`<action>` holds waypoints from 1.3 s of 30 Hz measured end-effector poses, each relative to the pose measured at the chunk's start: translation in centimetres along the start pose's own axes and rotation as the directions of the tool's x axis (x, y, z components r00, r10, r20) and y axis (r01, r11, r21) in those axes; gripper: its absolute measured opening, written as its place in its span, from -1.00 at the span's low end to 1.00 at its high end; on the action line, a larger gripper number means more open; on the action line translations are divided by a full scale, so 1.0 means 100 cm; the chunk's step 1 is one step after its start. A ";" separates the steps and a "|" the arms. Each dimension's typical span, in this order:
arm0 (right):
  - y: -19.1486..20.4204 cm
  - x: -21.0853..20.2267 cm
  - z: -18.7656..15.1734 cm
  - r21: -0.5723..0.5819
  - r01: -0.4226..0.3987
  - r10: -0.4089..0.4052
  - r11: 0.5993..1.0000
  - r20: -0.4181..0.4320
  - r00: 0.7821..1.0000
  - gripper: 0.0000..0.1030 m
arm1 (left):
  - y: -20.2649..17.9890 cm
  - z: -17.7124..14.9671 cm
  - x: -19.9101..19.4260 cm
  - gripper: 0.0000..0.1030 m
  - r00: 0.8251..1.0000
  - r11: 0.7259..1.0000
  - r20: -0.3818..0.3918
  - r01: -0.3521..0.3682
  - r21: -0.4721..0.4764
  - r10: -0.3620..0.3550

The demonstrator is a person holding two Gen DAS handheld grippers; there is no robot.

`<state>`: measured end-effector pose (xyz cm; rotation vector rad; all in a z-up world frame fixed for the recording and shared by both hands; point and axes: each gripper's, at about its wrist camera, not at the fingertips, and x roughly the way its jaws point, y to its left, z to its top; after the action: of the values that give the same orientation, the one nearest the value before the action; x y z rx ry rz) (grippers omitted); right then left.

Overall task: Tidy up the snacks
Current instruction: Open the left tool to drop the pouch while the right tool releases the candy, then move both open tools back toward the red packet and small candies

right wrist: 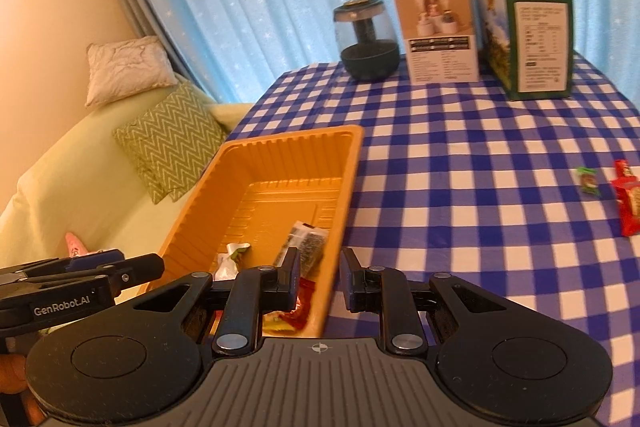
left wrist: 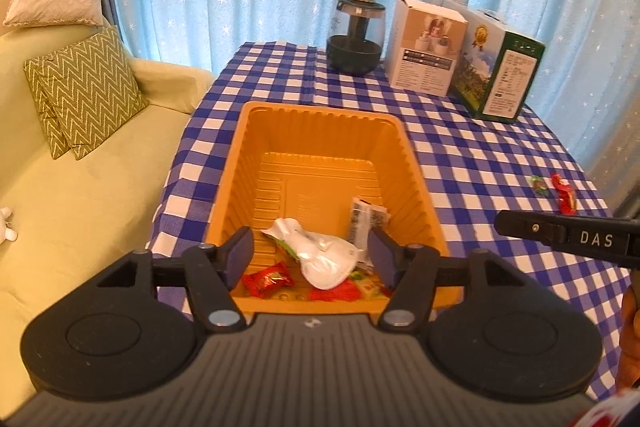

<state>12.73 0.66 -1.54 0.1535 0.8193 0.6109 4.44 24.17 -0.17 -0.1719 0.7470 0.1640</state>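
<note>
An orange plastic tray sits on the blue checked tablecloth and holds several snacks: a white packet, a red wrapper, a dark packet. My left gripper is open and empty, above the tray's near end. My right gripper is open and empty, over the tray's right rim. A green candy and a red snack packet lie on the cloth at the far right; they also show in the left wrist view as the candy and packet.
A dark glass jar, a white box and a green box stand at the table's back. A pale green sofa with zigzag cushions lies left of the table. Blue curtains hang behind.
</note>
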 end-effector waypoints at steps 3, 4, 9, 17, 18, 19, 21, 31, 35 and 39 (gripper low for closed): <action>-0.004 -0.017 -0.003 -0.002 0.018 -0.018 1.000 0.019 1.000 -0.56 | -0.009 -0.002 -0.011 0.30 1.000 1.000 0.011 0.011 -0.002 -0.011; -0.006 -0.022 -0.004 -0.001 0.023 -0.023 1.000 0.026 0.999 -0.55 | -0.012 -0.003 -0.014 0.33 1.000 1.000 0.014 0.014 -0.002 -0.014; -0.018 -0.053 -0.013 0.026 0.051 -0.053 0.998 0.066 0.996 -0.01 | -0.031 -0.007 -0.027 0.40 0.999 0.999 0.025 0.038 0.006 -0.038; -0.042 -0.090 -0.030 0.048 0.110 -0.114 0.993 0.087 0.990 0.02 | -0.061 -0.014 -0.041 0.57 0.995 0.996 0.044 0.088 -0.001 -0.088; -0.046 -0.094 -0.032 0.058 0.118 -0.123 0.991 0.086 0.989 0.02 | -0.065 -0.016 -0.042 0.59 0.994 0.995 0.046 0.096 0.000 -0.096; -0.051 -0.098 -0.035 0.068 0.125 -0.130 0.990 0.085 0.988 0.02 | -0.069 -0.017 -0.044 0.60 0.994 0.995 0.048 0.103 0.001 -0.103; -0.060 -0.107 -0.039 0.083 0.139 -0.146 0.987 0.083 0.986 0.02 | -0.078 -0.019 -0.045 0.64 0.992 0.993 0.048 0.117 0.006 -0.117; -0.106 -0.147 -0.053 0.162 0.210 -0.227 0.964 0.092 0.970 0.04 | -0.125 -0.021 -0.046 0.79 0.984 0.985 0.054 0.170 0.032 -0.172; -0.120 -0.158 -0.057 0.181 0.229 -0.249 0.956 0.093 0.964 0.05 | -0.143 -0.022 -0.044 0.79 0.980 0.980 0.045 0.193 0.048 -0.195; -0.132 -0.166 -0.060 0.196 0.244 -0.266 0.950 0.097 0.959 0.05 | -0.162 -0.022 -0.043 0.80 0.977 0.976 0.034 0.206 0.070 -0.209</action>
<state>5.68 -20.08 0.30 0.2451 0.7604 0.2784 3.27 7.58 2.72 -0.1823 0.6875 -0.0557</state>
